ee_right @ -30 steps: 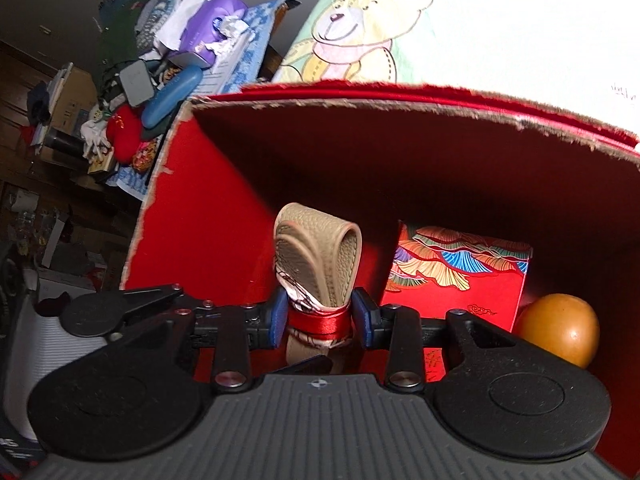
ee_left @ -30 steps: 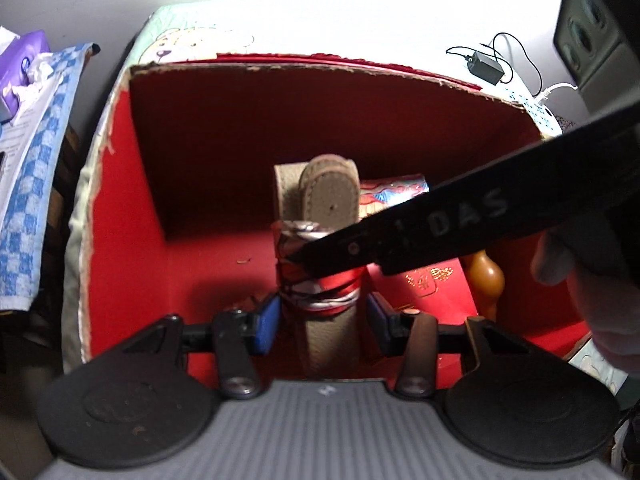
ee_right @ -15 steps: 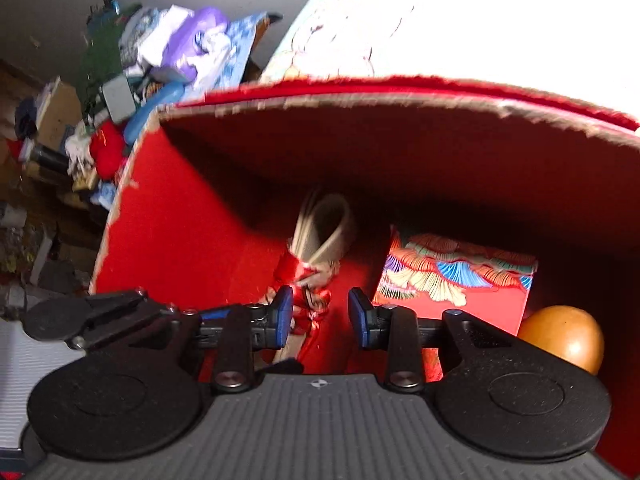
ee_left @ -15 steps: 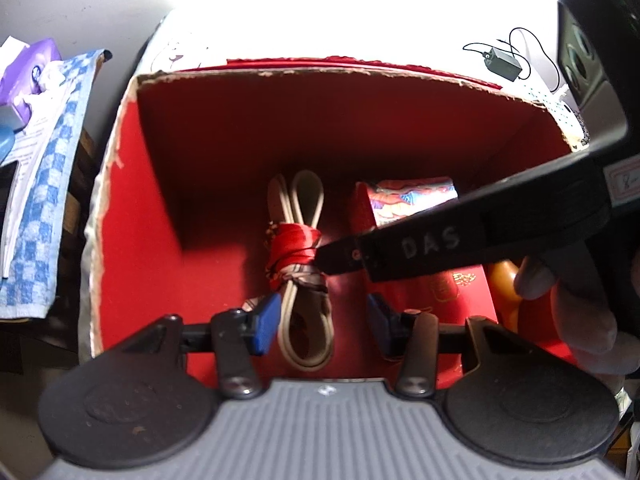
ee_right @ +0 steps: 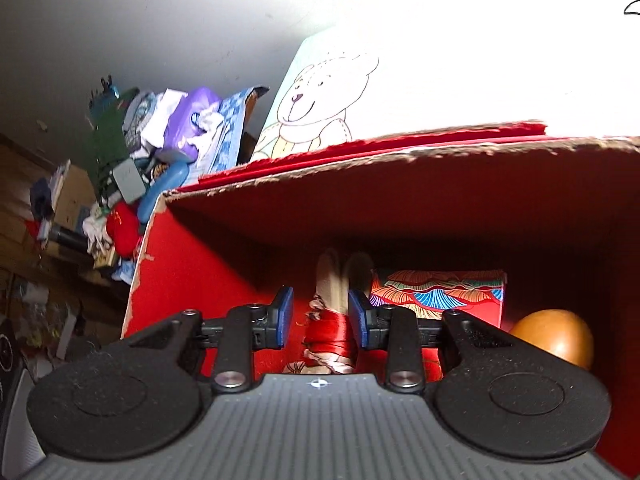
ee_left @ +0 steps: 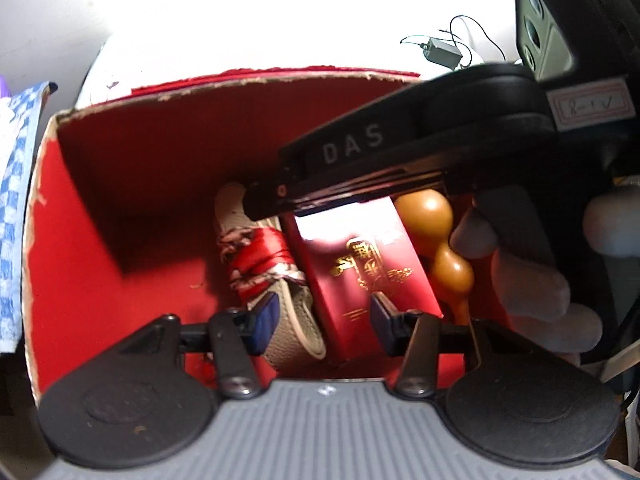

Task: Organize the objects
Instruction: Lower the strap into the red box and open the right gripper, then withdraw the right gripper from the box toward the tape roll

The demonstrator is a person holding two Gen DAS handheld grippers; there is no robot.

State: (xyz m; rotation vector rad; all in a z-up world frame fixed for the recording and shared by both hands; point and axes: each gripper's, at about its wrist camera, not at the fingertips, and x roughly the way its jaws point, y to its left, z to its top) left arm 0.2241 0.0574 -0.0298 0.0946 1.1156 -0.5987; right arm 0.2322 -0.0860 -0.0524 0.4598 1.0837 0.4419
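Observation:
A beige leather strap bundle (ee_left: pixel 256 264), tied with red ribbon, lies on the floor of the open red box (ee_left: pixel 60 240) against a red packet (ee_left: pixel 360 256) with gold print. An orange gourd (ee_left: pixel 432 216) lies to the right of the packet. My left gripper (ee_left: pixel 323 316) hangs open over the bundle's near end and the packet, gripping nothing. The right gripper's finger (ee_left: pixel 352 148) crosses above the packet, held by a gloved hand (ee_left: pixel 528 276). In the right wrist view my right gripper (ee_right: pixel 321 316) stands open above the bundle (ee_right: pixel 330 332), with the packet's patterned end (ee_right: pixel 436 292) and gourd (ee_right: pixel 552 336) beyond.
The box's far wall (ee_right: pixel 400 208) has a torn cardboard rim. A blue checked cloth (ee_left: pixel 16 220) lies left of the box. A charger with cable (ee_left: pixel 442 50) sits on the white surface behind. A bear-print sheet (ee_right: pixel 320 96) and a pile of clutter (ee_right: pixel 160 152) lie beyond.
A second ago the right gripper was shut on the bundle, upright between the left pads. It let go, and the bundle now lies flat on the box floor. The right gripper has drawn back.

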